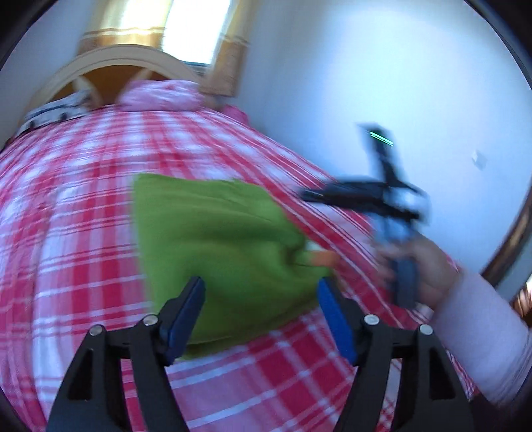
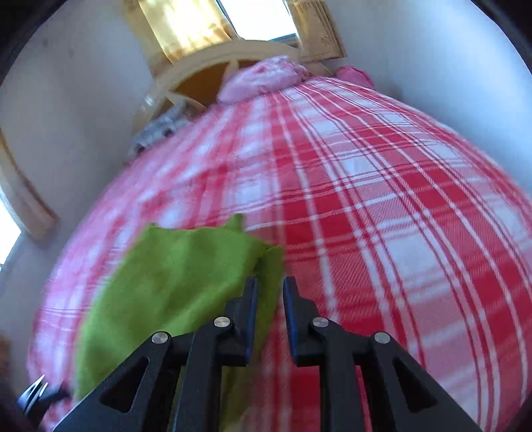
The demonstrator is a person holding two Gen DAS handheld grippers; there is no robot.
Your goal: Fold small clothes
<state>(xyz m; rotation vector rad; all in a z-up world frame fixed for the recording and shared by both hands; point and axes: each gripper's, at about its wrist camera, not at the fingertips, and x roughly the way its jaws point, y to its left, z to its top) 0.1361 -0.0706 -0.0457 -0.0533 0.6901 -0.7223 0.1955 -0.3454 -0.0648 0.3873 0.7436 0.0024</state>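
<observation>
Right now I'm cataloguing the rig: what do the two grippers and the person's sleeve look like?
Both the left gripper and right gripper have black angular fingers with silver round pins and blue pads. The sleeve is pale pink.

One garment, one bed, two tongs

A single green garment [image 1: 212, 239] lies on the one bed [image 1: 83, 206] with its red-and-white checked cover. Two tongs show: the left tongs [image 1: 261, 292], seen from their own camera, and the right tongs [image 2: 270, 289], each with two blue-padded fingers. One hand [image 1: 429, 269] in a pale sleeve appears, gripping the right tool. At the head of the bed sit one pink pillow [image 2: 262, 81] and one arched headboard [image 2: 199, 63]. One bright window [image 2: 256, 16] with yellow curtains stands behind; a second window shows at the left edge of the right view.
</observation>
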